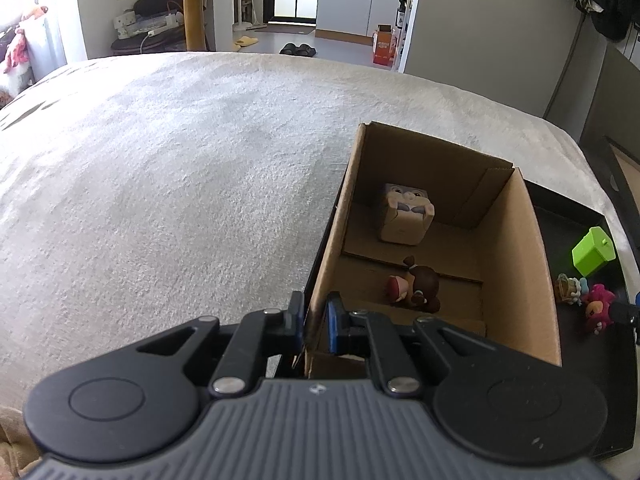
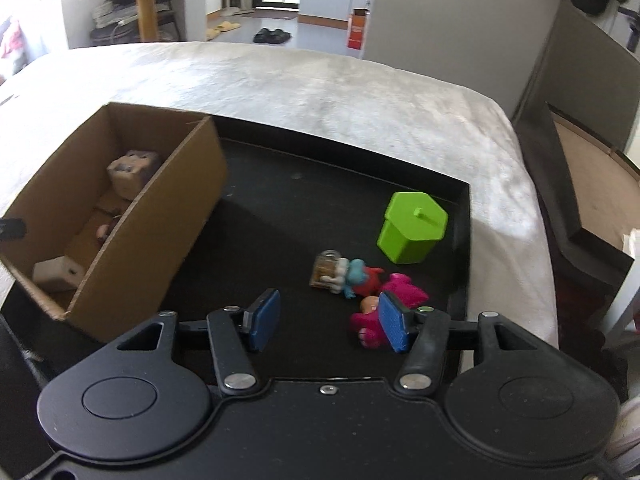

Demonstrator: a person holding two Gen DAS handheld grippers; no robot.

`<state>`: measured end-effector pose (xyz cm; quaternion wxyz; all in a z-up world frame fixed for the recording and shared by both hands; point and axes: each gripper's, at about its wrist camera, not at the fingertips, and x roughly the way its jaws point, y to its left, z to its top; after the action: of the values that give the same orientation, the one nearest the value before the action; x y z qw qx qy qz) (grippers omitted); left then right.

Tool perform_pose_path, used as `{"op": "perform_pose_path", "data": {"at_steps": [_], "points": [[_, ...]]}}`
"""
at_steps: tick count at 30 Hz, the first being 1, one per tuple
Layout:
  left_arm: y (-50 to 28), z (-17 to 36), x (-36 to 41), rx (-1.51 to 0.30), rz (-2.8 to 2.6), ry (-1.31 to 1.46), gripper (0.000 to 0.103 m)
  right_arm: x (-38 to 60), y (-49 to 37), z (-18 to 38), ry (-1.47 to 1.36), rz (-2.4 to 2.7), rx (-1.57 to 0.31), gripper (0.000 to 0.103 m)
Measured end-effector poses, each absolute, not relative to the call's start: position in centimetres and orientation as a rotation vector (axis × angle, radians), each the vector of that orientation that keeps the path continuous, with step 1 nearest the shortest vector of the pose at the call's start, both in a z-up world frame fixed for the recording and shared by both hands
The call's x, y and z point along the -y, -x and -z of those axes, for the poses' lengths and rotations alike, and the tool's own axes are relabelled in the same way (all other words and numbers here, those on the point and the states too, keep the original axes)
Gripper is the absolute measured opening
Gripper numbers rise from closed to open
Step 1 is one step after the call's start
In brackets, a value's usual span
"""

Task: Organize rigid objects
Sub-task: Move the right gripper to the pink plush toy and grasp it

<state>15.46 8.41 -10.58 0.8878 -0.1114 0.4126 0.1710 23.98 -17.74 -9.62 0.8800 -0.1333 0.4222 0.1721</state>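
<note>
Right gripper (image 2: 326, 322) jaws open and empty, pink toy (image 2: 396, 292) just beyond, left gripper (image 1: 314, 322) jaws clamping cardboard box (image 1: 520, 264) wall.

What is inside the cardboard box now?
In the cardboard box: a beige cube with a face, a brown-haired figure and a white block at the near end. The box walls hide parts of the floor.

Lighting: bright daylight, strongest at the left edge of both views; pale bedcover (image 1: 180, 152) evenly lit, with mild glare in the right wrist view. Shadows: cardboard box (image 1: 516, 264) interior dim; black tray (image 2: 280, 208) dark, detail lost. Distortion: strong fisheye bowing at edges. Blur: right wrist view slightly soft throughout; left sharp.
</note>
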Motion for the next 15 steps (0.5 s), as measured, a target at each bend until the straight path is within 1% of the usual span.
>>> {"op": "perform_pose_path", "data": {"at_steps": [15], "points": [[-15.5,10.6,-8.5,-0.858,-0.355,0.236,0.011,18.2,-27.4,12.8,0.292,-0.262,-0.902,0.056]]}}
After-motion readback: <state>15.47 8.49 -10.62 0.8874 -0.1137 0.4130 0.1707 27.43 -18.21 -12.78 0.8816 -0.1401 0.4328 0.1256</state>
